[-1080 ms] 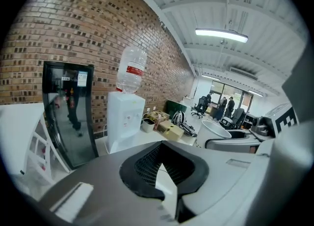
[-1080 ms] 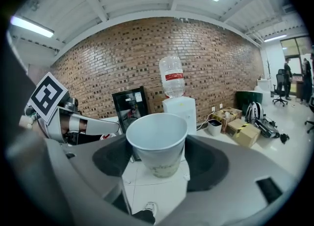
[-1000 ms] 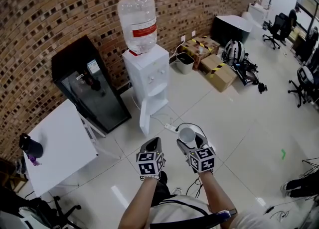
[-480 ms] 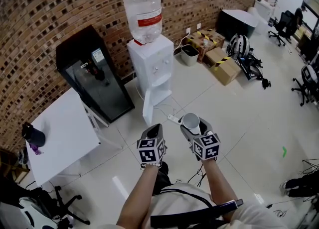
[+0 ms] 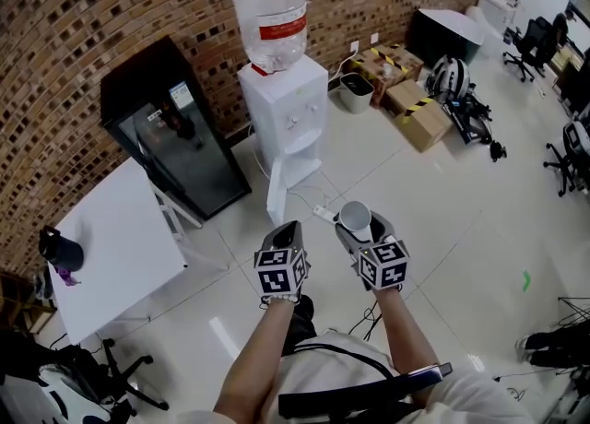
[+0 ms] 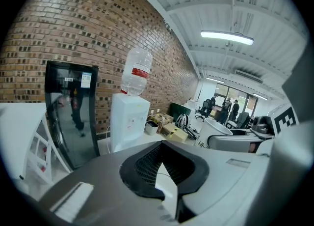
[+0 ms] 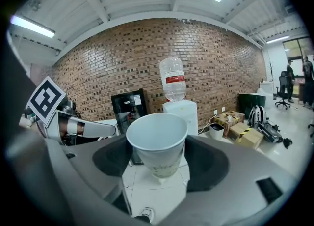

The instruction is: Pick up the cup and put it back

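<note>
while the right gripper [image 7: 159,163] pinched the white paper cup [image 7: 157,131] above the floor [image 5: 442,229], it stood upright, long axis vertical, mouth up; the left gripper [image 6: 163,158] beside it was pressed together, empty.

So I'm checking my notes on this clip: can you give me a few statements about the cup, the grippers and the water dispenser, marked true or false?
1. The right gripper holds a white cup upright between its tongs. True.
2. The left gripper carries a second cup. False: nothing sits between its tongs.
3. The bottle on top of the water dispenser has a red label. True.
4. The cup stands on the white table. False: it is in the right gripper, above the floor. The table holds a dark flask.
</note>
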The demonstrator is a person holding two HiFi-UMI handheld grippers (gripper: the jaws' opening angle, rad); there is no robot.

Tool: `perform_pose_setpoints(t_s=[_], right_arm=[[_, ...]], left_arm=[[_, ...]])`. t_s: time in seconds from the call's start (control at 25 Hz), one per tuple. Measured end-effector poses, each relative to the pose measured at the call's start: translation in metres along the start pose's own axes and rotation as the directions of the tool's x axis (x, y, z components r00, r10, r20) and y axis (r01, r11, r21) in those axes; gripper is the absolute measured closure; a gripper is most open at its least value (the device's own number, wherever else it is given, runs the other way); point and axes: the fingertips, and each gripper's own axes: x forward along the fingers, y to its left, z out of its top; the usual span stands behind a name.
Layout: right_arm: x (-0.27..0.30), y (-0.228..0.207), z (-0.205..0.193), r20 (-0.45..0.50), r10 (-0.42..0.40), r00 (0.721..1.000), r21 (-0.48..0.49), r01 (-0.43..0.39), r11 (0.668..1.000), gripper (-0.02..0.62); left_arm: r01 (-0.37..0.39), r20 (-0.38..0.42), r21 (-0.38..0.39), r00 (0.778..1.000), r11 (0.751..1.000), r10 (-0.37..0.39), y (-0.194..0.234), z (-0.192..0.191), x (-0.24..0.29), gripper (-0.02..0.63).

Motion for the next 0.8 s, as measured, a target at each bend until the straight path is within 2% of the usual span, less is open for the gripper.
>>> perform_pose_setpoints(t_s=[0.4,0.8], right_arm=[[0.072,-0.017,0.018,-0.009,-0.025,1.0,0.026,0.025,0.999,0.259],[0.145,-0.031,0.034,-0.025,-0.053,0.998,-0.012,0.053,0.999,0.259]], left_arm=[[0.007,-0.058,0.004,0.998,1.0,-0.006,0.045,0.014,0.054,0.606],[0.023,-0.125,0.001,0.992,1.0,-0.023,0.09,0.019,0.103,0.606]])
